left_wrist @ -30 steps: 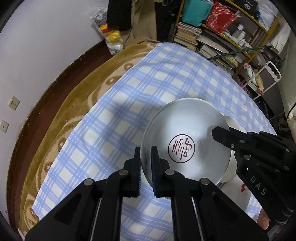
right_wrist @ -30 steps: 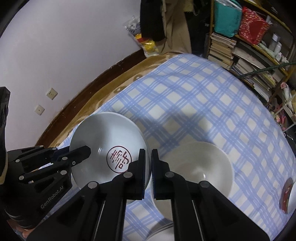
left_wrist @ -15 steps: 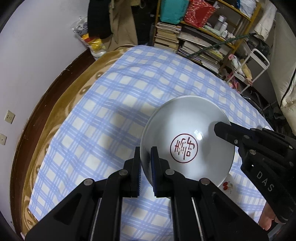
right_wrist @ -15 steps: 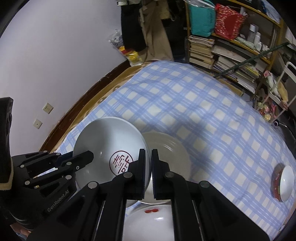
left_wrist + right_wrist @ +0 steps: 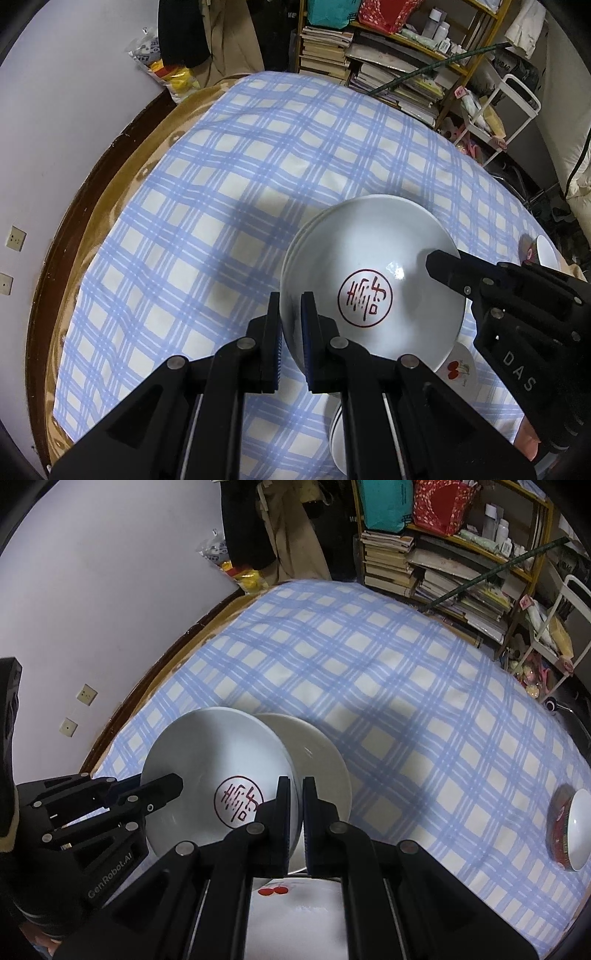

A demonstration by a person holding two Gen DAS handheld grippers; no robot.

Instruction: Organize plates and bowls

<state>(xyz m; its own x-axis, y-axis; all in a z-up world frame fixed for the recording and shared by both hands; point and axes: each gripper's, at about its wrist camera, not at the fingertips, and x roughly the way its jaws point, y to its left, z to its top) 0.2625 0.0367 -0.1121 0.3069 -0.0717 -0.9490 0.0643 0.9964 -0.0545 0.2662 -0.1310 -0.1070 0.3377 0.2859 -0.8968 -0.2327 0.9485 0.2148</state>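
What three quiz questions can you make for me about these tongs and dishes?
1. True or false: both the left tongs and the right tongs are clamped on the rim of the same white bowl with the red seal.
2. What lies directly under that bowl in the right wrist view?
A. a book
B. a plain white bowl
C. a spoon
3. Fill in: the red-and-white bowl off to the right lies tipped on its ____ on the blue checked cloth.

Key: 1 true; 2 B; 3 side.
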